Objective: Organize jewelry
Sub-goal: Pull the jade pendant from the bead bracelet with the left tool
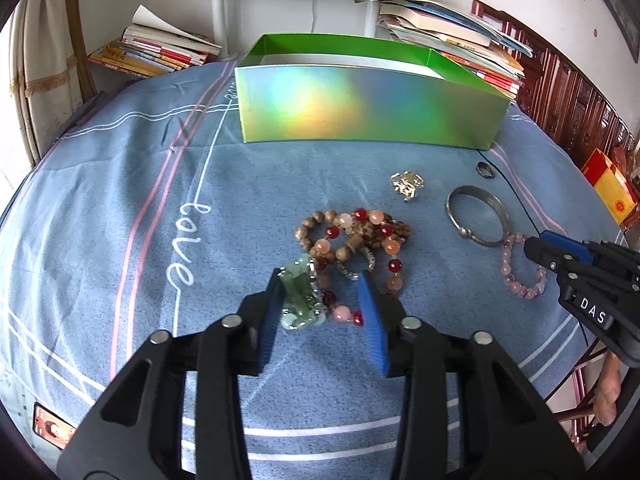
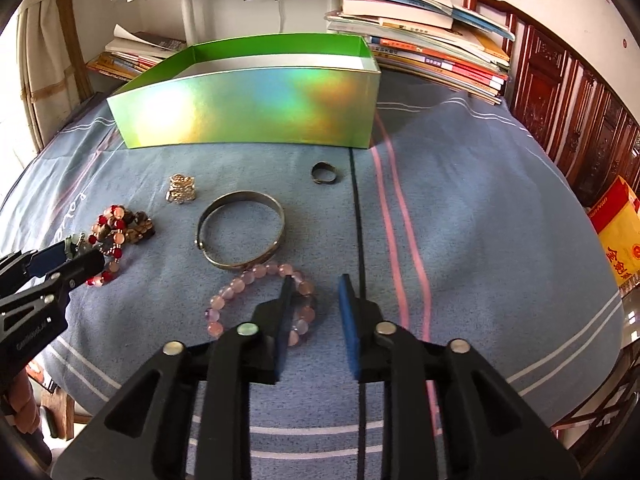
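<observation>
Two grippers work the blue striped bedspread (image 1: 120, 184). The left gripper (image 1: 320, 280), jaws spread, straddles a pale green jade bracelet (image 1: 300, 300); the right gripper (image 2: 314, 286), jaws parted, straddles a pink bead bracelet (image 2: 260, 276). Best to center each strand before squeezing, then carry it to the open iridescent green box (image 1: 360, 108). The cloth reads "love"; the right gripper's body reads "DAS".

Two grippers are showing: the left gripper (image 1: 322, 280) and the right gripper (image 2: 314, 280). One green box (image 1: 360, 108) is standing well beyond both. One metal bangle (image 2: 240, 236) and one pink bead bracelet (image 2: 260, 300) are lying just ahead of the right claw, one small ring (image 2: 324, 174) farther ahead. One silver trinket (image 1: 408, 186) is lying beyond the left claw, where one tangled heap of bead bracelets (image 1: 352, 248) is sitting; its strands cannot be counted.
</observation>
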Demonstrator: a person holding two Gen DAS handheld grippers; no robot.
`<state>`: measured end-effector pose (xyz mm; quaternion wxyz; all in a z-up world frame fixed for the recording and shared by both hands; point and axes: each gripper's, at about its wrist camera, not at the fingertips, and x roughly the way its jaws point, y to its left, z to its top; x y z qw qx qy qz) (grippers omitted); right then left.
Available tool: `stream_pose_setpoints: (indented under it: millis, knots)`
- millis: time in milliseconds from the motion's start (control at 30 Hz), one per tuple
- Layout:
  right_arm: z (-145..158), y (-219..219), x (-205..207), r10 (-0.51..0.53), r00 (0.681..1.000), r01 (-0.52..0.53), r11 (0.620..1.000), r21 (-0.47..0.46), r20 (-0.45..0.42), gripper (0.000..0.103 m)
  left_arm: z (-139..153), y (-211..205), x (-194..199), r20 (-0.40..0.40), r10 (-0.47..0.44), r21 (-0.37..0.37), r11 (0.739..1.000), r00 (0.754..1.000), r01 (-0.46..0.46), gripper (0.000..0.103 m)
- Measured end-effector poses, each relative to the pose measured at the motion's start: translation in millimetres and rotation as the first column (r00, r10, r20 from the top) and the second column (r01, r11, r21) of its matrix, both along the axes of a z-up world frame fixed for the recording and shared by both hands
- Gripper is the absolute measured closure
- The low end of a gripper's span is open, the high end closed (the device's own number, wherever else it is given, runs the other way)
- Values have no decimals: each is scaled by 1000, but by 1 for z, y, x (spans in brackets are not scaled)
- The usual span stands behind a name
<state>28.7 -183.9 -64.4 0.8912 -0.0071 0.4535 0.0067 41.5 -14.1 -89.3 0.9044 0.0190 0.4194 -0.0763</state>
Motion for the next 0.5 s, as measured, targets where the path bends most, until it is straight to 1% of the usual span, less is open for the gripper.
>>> stream_pose_setpoints:
  millis: [333, 433, 500]
  knots:
    - [0, -3, 0, -1, 1000, 1, 1000, 5, 1, 75, 0, -3, 0, -2, -4, 12, 1000, 1000, 4, 60]
    - [0, -4, 0, -6, 1000, 6, 1000, 1, 3, 71, 0, -4, 0, -1, -11, 15, 1000, 1000, 11, 56]
    - [0, -5, 0, -10, 1000, 10, 1000, 4, 3, 70, 0, -5, 0, 1, -15, 17, 1000, 1000, 15, 54]
